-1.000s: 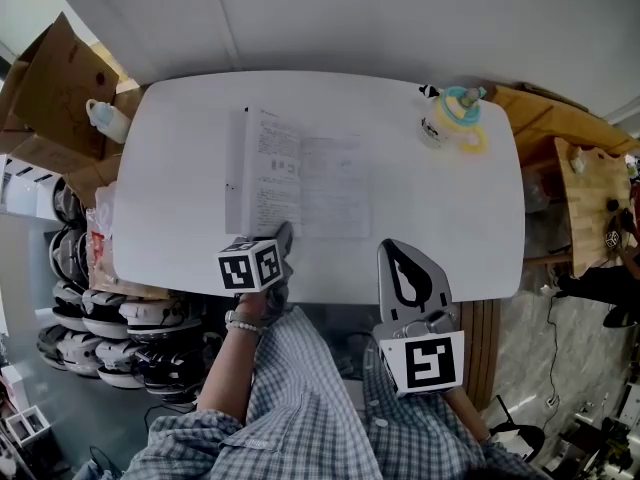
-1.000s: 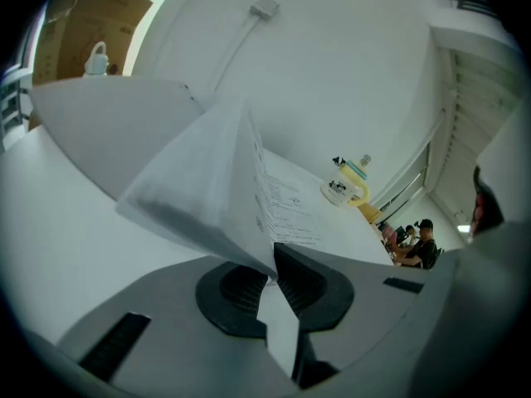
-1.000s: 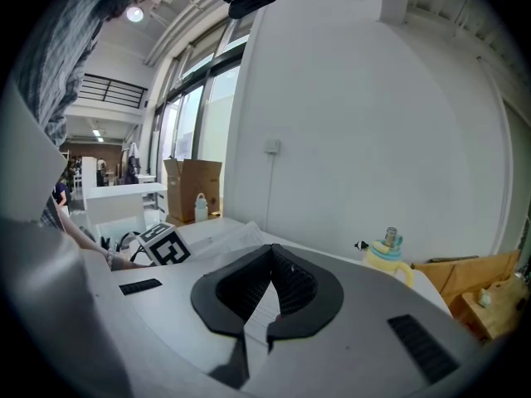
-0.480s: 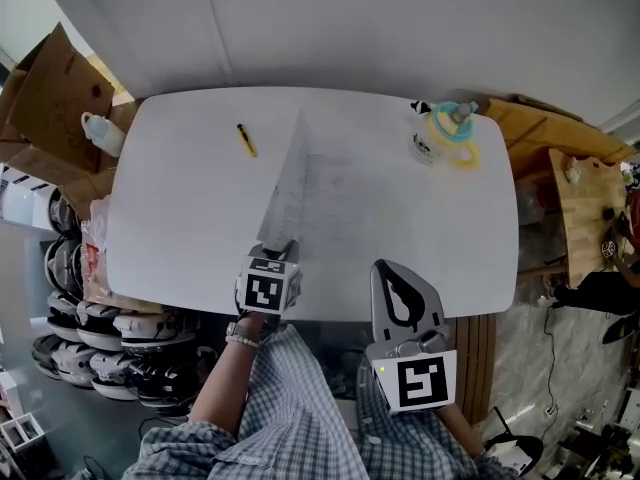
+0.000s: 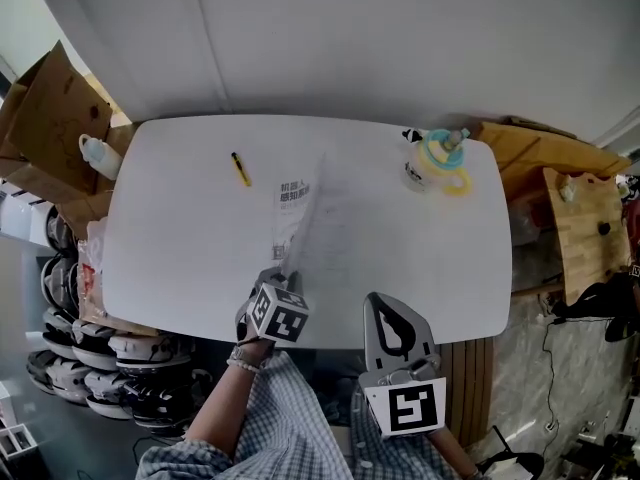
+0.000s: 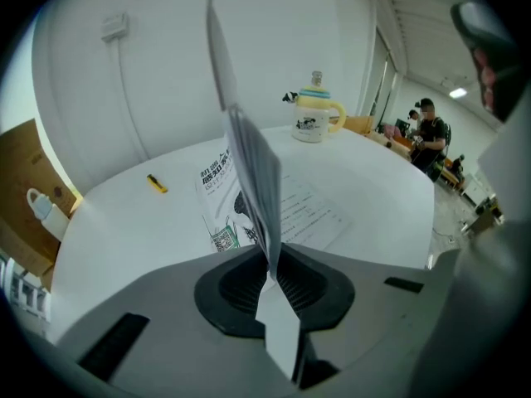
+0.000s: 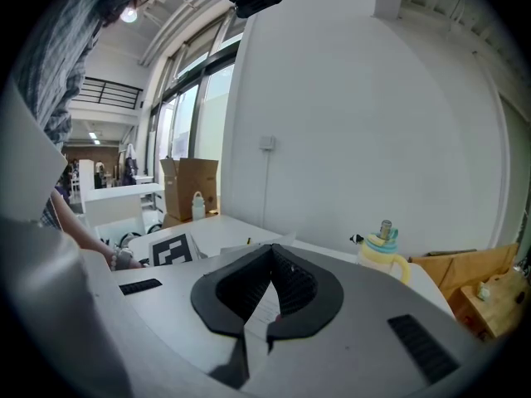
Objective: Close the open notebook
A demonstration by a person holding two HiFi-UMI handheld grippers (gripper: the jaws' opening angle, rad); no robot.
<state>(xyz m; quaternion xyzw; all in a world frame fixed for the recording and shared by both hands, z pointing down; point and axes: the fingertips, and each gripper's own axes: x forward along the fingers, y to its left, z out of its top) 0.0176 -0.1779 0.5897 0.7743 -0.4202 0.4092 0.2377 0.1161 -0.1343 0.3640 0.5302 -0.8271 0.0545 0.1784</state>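
The notebook (image 5: 340, 230) lies on the white table (image 5: 180, 238), its right page flat. My left gripper (image 5: 287, 276) is shut on the near edge of the left cover and pages (image 5: 291, 216), which stand almost upright and lean toward the right page, the printed cover facing left. In the left gripper view those leaves (image 6: 249, 168) rise on edge from between the pads of the left gripper (image 6: 271, 279). My right gripper (image 5: 385, 301) hovers shut and empty at the table's front edge, right of the notebook; nothing sits between its jaws in the right gripper view (image 7: 267, 303).
A yellow pen (image 5: 240, 169) lies left of the notebook. A yellow and teal mug (image 5: 432, 160) stands at the back right corner. Cardboard boxes (image 5: 50, 98) and a white bottle (image 5: 97, 153) are beyond the table's left end, wooden furniture (image 5: 580, 223) beyond the right.
The left leaves went from lying flat to standing up and swinging rightward, carried by my left gripper, which rolled and shifted right. The pen beneath them came into sight. The right gripper stayed put.
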